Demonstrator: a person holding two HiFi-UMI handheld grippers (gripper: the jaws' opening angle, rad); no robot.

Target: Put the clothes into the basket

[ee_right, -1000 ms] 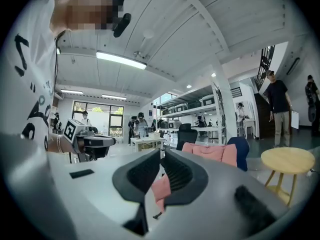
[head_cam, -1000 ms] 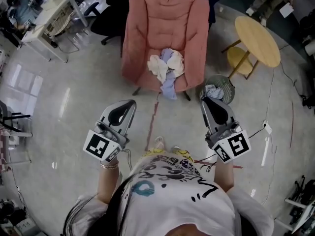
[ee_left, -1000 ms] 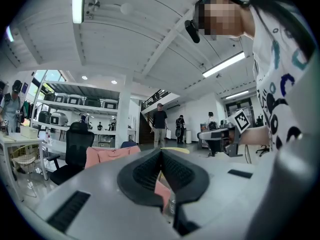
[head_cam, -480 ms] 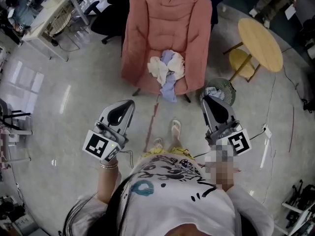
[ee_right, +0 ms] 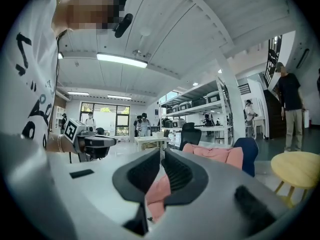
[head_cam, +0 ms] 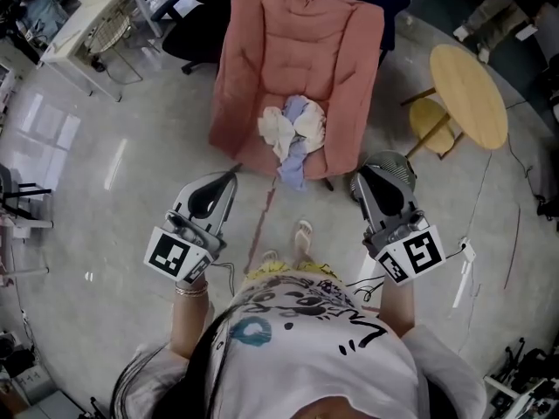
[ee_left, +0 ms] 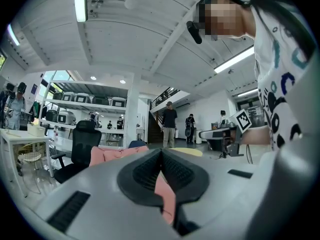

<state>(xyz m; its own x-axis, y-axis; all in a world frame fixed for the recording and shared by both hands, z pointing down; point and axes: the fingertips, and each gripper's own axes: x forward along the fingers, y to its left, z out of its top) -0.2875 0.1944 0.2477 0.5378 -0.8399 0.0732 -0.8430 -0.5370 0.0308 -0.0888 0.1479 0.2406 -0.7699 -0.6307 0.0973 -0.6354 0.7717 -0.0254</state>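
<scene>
A pile of clothes [head_cam: 293, 129], white, lilac and cream, lies on the seat of a pink armchair [head_cam: 297, 51], with one piece hanging over the front edge. A dark wire basket [head_cam: 395, 161] stands on the floor right of the chair, partly hidden behind my right gripper [head_cam: 360, 175]. My left gripper [head_cam: 229, 178] is held level in front of the chair's left corner. Both are shut with nothing in them. In the left gripper view the jaws [ee_left: 161, 152] meet before the armchair [ee_left: 115, 154]. The right gripper view shows the same [ee_right: 162, 155].
A round yellow table [head_cam: 469, 94] and a yellow stool [head_cam: 432, 116] stand at the right. A black office chair [head_cam: 188, 33] and a white desk [head_cam: 87, 24] are at the back left. My sandalled foot [head_cam: 301, 232] is on the shiny floor. People stand far off.
I have stepped toward the armchair. Both grippers have come closer to it, still shut. The basket has slid partly behind the right gripper.
</scene>
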